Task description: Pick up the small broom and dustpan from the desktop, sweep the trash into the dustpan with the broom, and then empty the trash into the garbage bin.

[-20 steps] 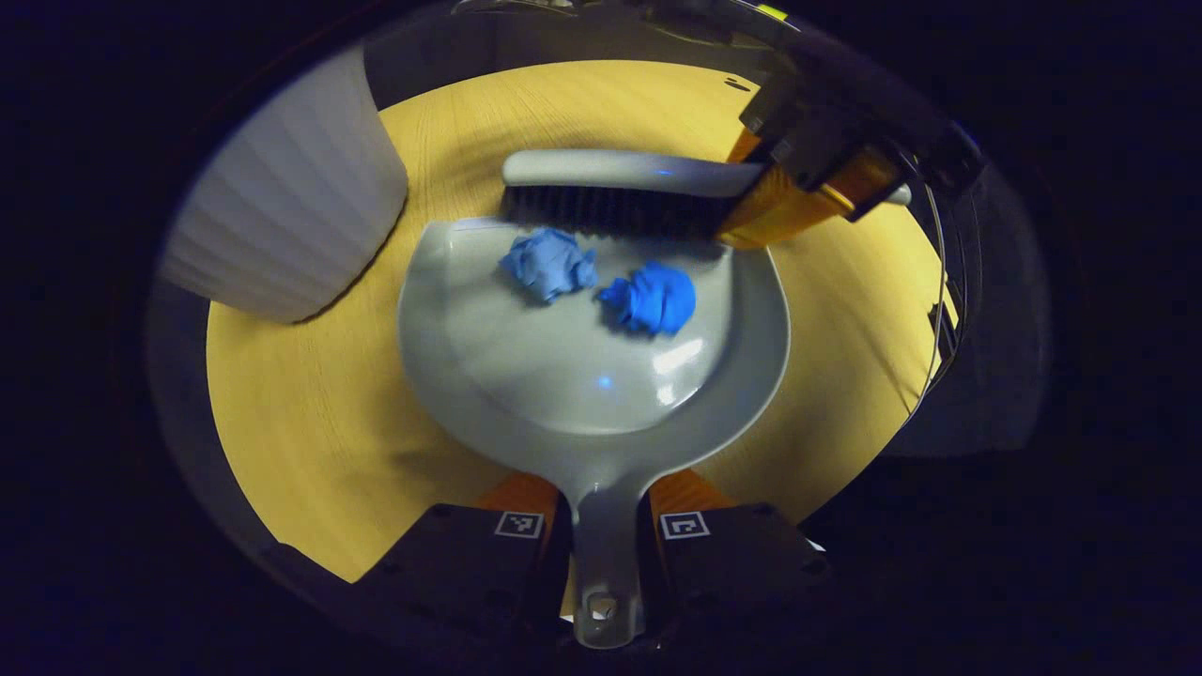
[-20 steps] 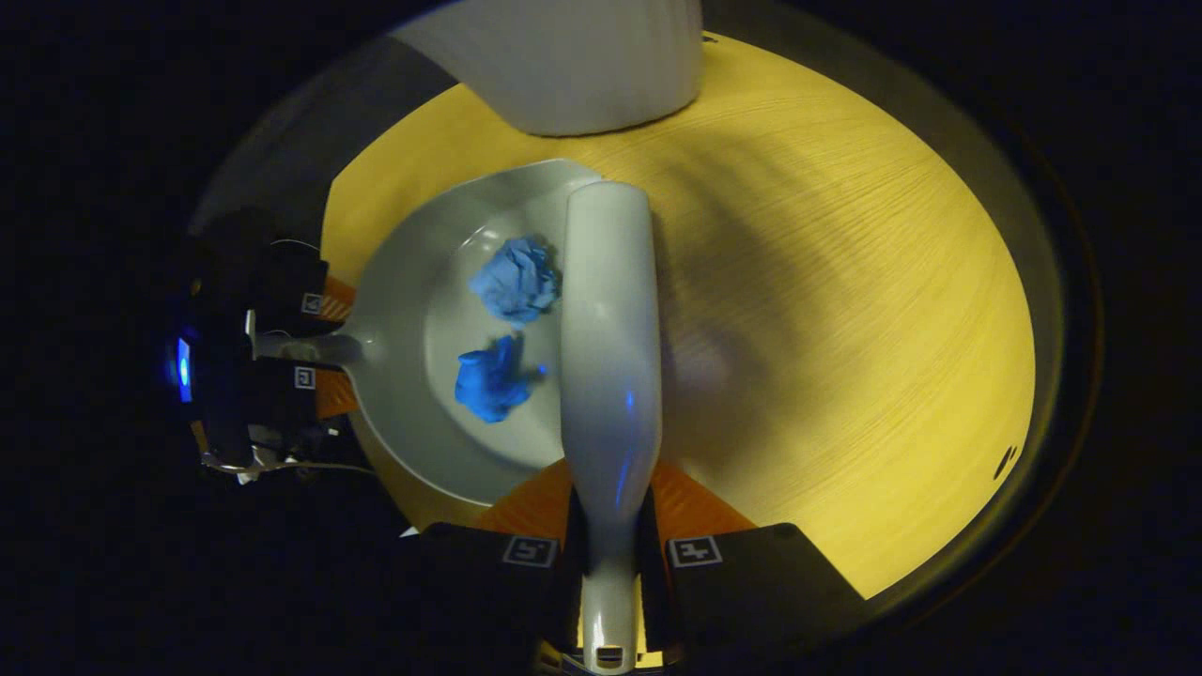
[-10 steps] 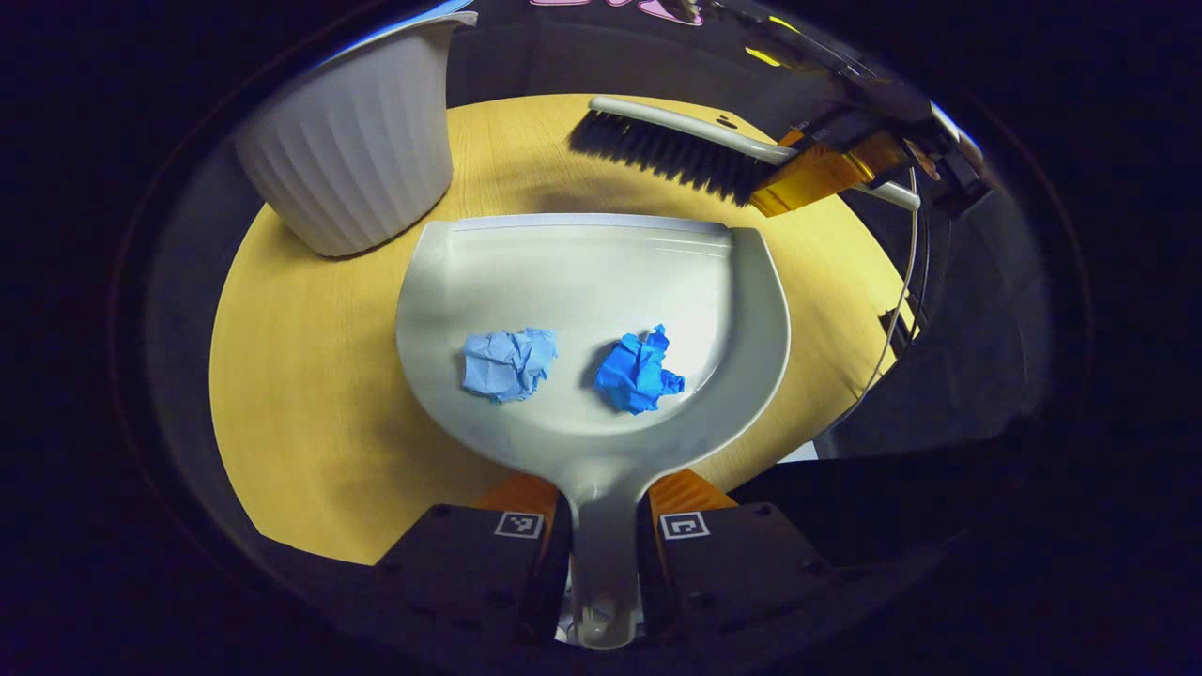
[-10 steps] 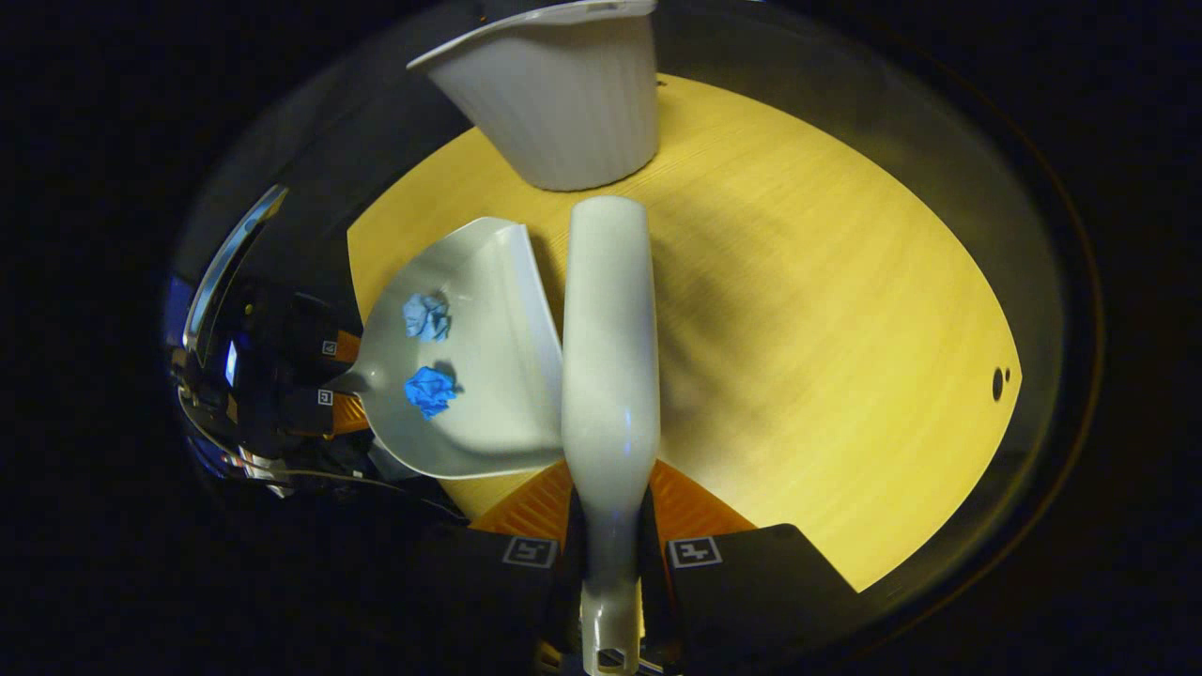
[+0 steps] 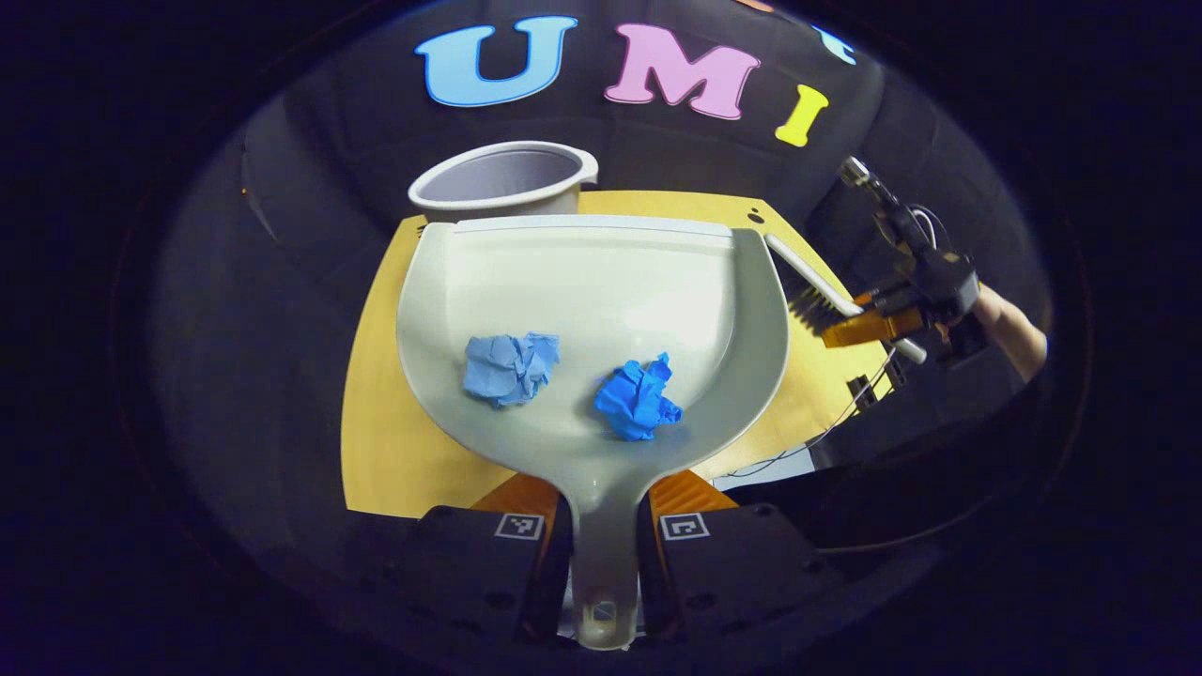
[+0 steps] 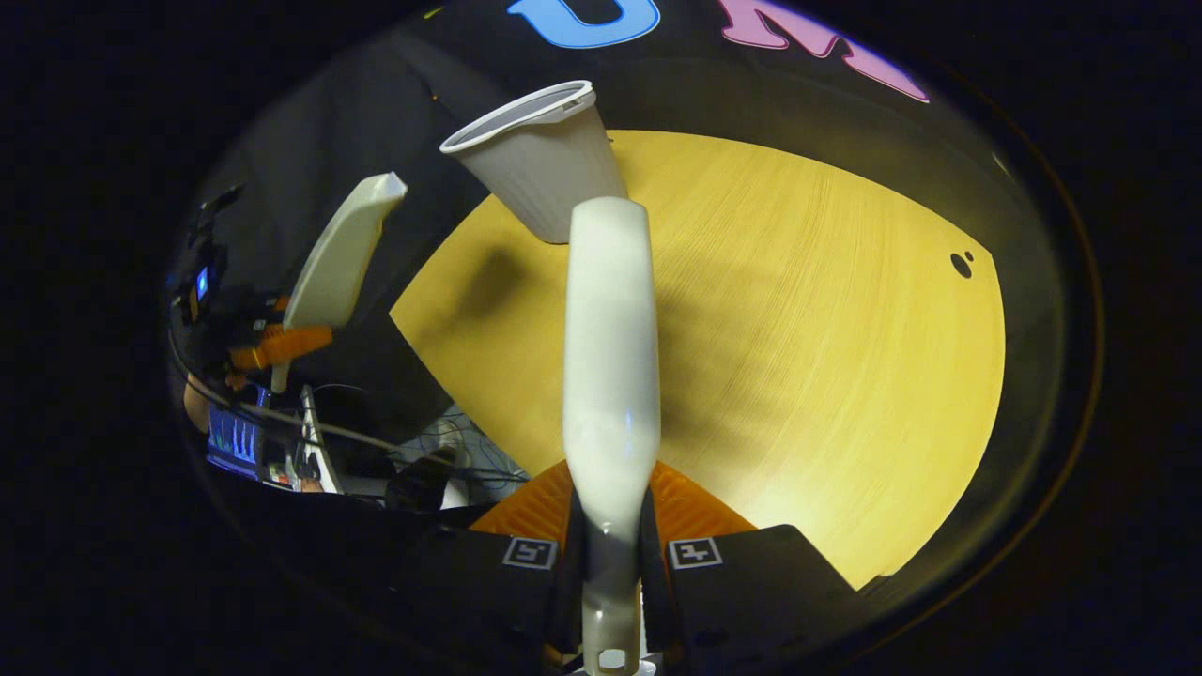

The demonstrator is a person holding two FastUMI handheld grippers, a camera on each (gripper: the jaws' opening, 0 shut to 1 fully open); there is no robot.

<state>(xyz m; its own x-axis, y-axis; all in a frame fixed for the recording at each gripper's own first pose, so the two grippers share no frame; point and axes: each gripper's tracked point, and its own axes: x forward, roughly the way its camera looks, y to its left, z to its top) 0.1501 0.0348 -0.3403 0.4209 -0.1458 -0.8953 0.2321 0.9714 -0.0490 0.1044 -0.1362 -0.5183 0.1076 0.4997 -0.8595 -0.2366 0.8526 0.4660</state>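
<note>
The left gripper view rides low behind its own fingers, close on the dustpan (image 5: pixel 592 310) whose handle they clamp, and faces forward over the pan toward the garbage bin (image 5: pixel 498 183) and the booth wall. The right gripper view looks along the broom (image 6: pixel 610 376) gripped between its fingers, down across the wooden desktop (image 6: pixel 826 338) from above. Both share the desktop and bin; each also catches the other gripper far off at its edge.

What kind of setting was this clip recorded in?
Probably a staged recording booth, not a lived-in home: a black cloth wall backs a single round wooden table, with loose cables running below its edge.
</note>
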